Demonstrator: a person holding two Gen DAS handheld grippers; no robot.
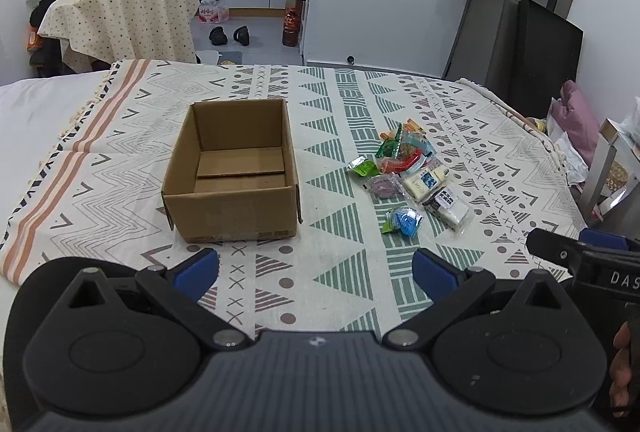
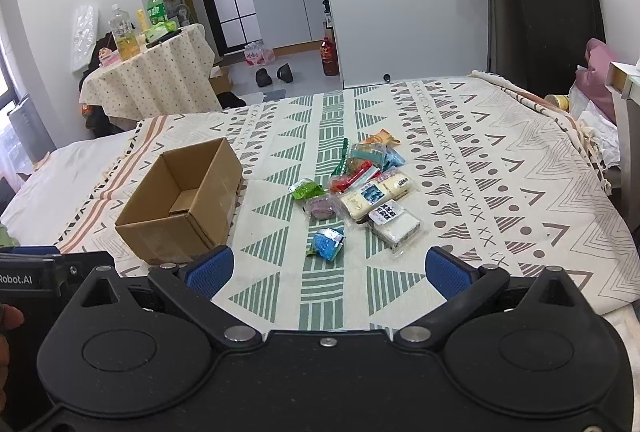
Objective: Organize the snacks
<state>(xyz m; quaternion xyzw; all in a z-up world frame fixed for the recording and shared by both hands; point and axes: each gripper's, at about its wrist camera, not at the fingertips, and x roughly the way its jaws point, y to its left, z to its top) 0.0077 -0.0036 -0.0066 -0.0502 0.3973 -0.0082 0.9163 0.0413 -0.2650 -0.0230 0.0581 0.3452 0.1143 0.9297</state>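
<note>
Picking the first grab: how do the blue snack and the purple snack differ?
The blue snack lies alone, apart from the pile and closest to the right gripper; the purple snack sits at the pile's edge, touching its neighbours. The blue one has a green wrapper end showing; the purple one's wrapper looks clear. Both are small, flat on the cloth, outside the box.

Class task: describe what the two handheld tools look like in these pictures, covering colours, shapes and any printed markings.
Both tools are black plastic. The left tool and the right tool each carry two fingers tipped with textured blue pads, jointed on silver pivot pins over round housings with triangular cut-outs. The left tool's body is ribbed. Partial white lettering shows on their sides: "DAS" on the right tool, "Robot.AI" on the left.
</note>
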